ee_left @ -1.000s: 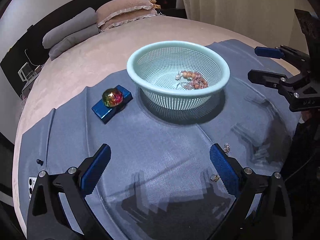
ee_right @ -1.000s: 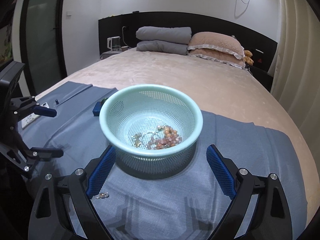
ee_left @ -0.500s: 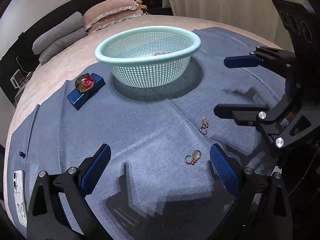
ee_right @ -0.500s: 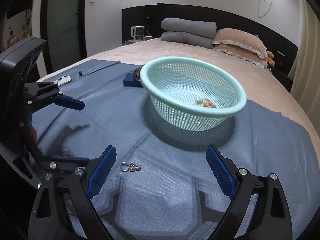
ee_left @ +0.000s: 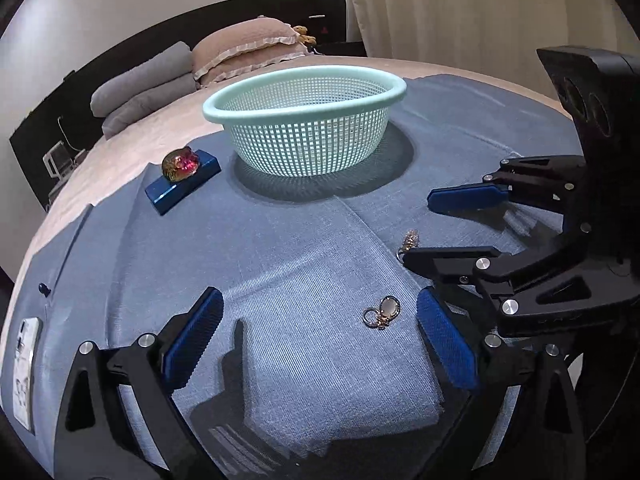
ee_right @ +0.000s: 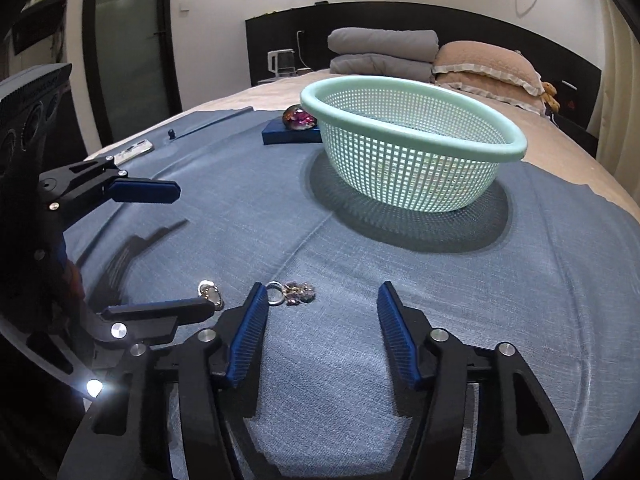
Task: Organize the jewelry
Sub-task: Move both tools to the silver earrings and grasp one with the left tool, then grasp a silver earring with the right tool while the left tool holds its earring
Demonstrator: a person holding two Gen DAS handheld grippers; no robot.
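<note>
Two small jewelry pieces lie on the blue cloth (ee_left: 300, 264). A gold oval earring (ee_left: 382, 312) lies just left of my left gripper's right finger; it also shows in the right wrist view (ee_right: 211, 294). A chain piece with a ring (ee_right: 292, 295) lies just ahead of my right gripper's left finger, and shows in the left wrist view (ee_left: 409, 240). The mint mesh basket (ee_left: 308, 128) stands farther back, its contents hidden. My left gripper (ee_left: 316, 332) is open and empty, low over the cloth. My right gripper (ee_right: 320, 320) is open and empty.
A blue box (ee_left: 182, 186) with a multicoloured glass stone (ee_left: 180, 164) on it sits left of the basket. A phone (ee_left: 24, 364) lies at the cloth's left edge. Pillows and folded blankets (ee_right: 384, 52) lie at the bed's head.
Both grippers have dropped lower and come closer to the two jewelry pieces on the cloth. The basket's inside has gone out of sight.
</note>
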